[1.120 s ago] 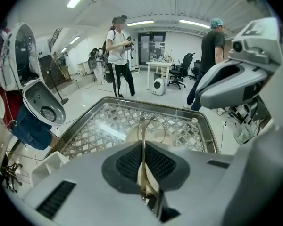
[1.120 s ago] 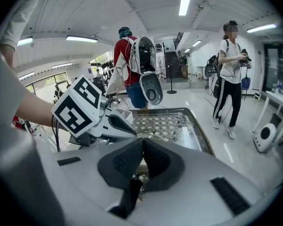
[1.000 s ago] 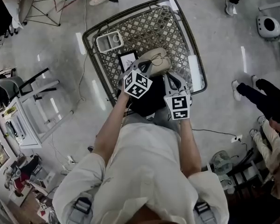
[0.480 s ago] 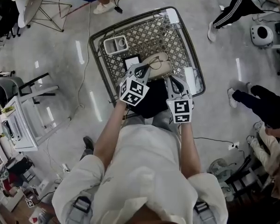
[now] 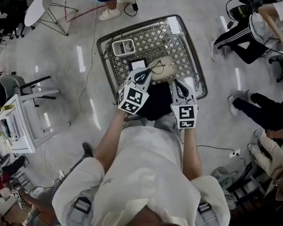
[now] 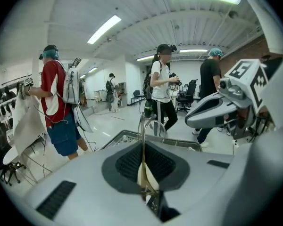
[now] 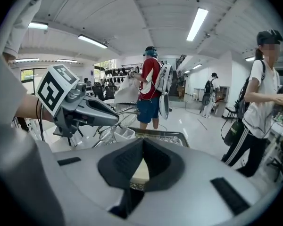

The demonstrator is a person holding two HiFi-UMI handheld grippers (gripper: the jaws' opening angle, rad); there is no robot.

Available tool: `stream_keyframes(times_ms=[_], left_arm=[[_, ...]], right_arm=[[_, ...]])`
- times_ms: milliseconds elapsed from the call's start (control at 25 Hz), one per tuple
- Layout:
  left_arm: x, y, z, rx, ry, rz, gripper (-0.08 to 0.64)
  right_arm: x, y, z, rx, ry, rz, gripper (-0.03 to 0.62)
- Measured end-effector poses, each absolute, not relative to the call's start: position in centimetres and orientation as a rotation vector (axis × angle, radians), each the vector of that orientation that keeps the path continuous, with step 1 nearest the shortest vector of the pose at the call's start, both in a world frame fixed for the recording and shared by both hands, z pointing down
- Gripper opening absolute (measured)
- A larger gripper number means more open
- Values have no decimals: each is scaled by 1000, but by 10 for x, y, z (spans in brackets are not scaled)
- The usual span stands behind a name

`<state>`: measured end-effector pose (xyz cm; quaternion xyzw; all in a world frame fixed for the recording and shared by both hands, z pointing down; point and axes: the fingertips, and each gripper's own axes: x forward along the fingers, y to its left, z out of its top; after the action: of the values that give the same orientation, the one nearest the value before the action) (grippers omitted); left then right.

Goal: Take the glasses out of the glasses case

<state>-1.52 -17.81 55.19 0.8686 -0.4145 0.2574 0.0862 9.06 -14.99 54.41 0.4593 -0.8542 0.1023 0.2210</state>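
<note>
A beige glasses case lies on the metal lattice table. The thin wire-framed glasses stick up from its left end. My left gripper is shut on the glasses; in the left gripper view their frame rises from between the closed jaws. My right gripper sits at the case's near right edge, jaws closed on the case. In the right gripper view the glasses' lenses hang beside the left gripper.
A white compartment tray and a black-edged white card lie on the table behind the case. A black cloth lies at the near edge. People stand or sit around; a chair and white rack stand at left.
Both grippers stay at the case in much the same grip. The head view has shifted, so the table sits higher in the frame. Bystanders have moved.
</note>
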Motion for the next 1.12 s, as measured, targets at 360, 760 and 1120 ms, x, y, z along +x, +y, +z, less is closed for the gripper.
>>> stream_keyframes(times_ms=[360,760,1120], left_arm=[[-30,-162,513,2646,-1265,667,30],[-36,-138,479,2700,-1256,569,29],[-41,-128,464,2730,-1254,524,30]], right_arm=[[86,-137,515,1324,-2369,218,8],[82,-117,480,1393,-2392,158,7],[76,-108,462,1404,-2397,106,6]])
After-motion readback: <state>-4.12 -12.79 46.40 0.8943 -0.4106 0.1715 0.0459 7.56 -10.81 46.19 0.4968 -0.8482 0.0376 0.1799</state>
